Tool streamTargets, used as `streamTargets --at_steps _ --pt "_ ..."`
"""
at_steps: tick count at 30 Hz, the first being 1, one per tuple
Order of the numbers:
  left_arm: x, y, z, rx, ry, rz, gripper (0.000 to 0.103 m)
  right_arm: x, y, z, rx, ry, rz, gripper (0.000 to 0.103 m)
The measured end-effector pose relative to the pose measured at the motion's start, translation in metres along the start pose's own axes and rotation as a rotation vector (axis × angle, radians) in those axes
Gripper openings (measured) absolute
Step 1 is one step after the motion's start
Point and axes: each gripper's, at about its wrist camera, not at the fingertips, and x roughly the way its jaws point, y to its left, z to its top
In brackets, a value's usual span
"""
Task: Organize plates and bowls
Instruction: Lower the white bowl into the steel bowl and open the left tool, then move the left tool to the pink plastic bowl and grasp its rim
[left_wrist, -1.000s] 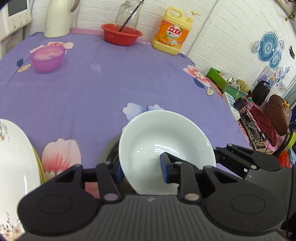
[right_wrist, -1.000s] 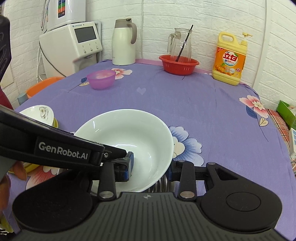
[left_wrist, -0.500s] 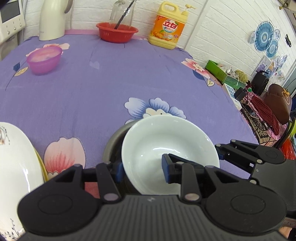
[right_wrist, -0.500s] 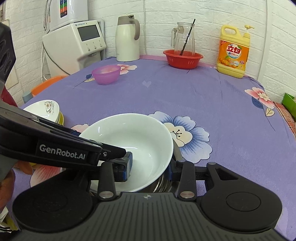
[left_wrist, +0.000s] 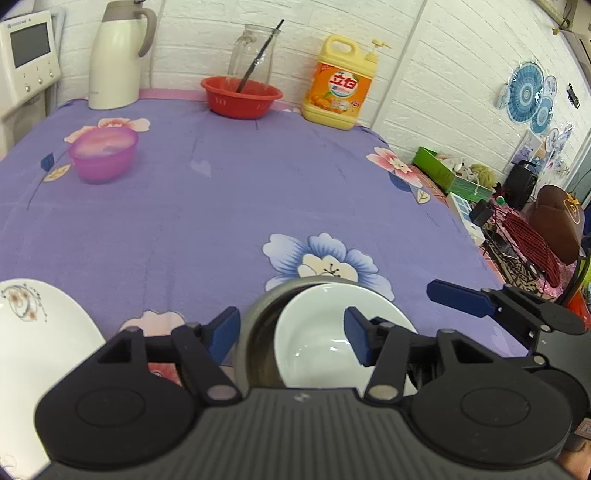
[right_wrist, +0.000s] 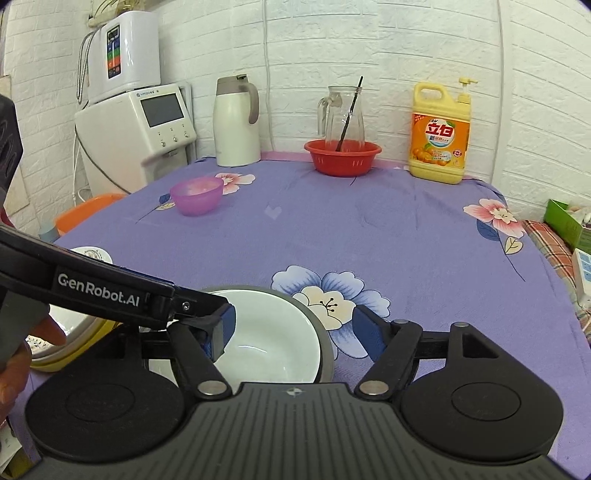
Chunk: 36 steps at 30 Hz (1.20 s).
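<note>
White glazed bowl (right_wrist: 269, 339): nested inside grey metal bowl (left_wrist: 255, 332) on purple floral surface (left_wrist: 221, 206).
Left gripper (left_wrist: 291, 332) fingers: opening, straddling both rims, gripping nothing.
Right gripper (right_wrist: 295, 334) fingers: opening wide, gripping nothing.
Writing: "GenRobot.AI" on left gripper's side.

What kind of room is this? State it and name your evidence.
Most likely a home kitchen or dining corner: a table under a purple floral cloth, a yellow dish-soap jug, a white thermos jug and a countertop water dispenser against a white brick wall.

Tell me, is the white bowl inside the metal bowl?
Yes. The white bowl sits nested in the metal bowl, whose grey rim shows around it.
</note>
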Motion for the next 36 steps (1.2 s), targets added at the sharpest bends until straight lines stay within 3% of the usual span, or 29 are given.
streamTargets --at_steps 8,15,20,29,33,36 --pt "-0.015 0.033 0.023 -0.015 -0.057 0.053 0.060 0.015 0.009 0.015 -0.005 0.011 0.023 0.103" --pt "-0.027 0.073 0.049 -0.038 -0.120 0.100 0.062 0.046 0.020 0.056 0.067 0.021 0.092 0.103" --pt "-0.027 0.111 0.071 -0.063 -0.154 0.152 0.062 0.076 0.042 0.090 0.019 0.020 0.104 0.103" --pt "0.008 0.181 0.097 -0.101 -0.128 0.275 0.062 0.141 0.080 0.129 -0.089 0.064 0.134 0.103" --pt "0.027 0.215 0.109 -0.175 -0.101 0.264 0.062 0.174 0.087 0.136 -0.104 0.112 0.122 0.103" --pt "0.040 0.237 0.124 -0.236 -0.103 0.246 0.062 0.201 0.085 0.145 -0.049 0.143 0.136 0.103"
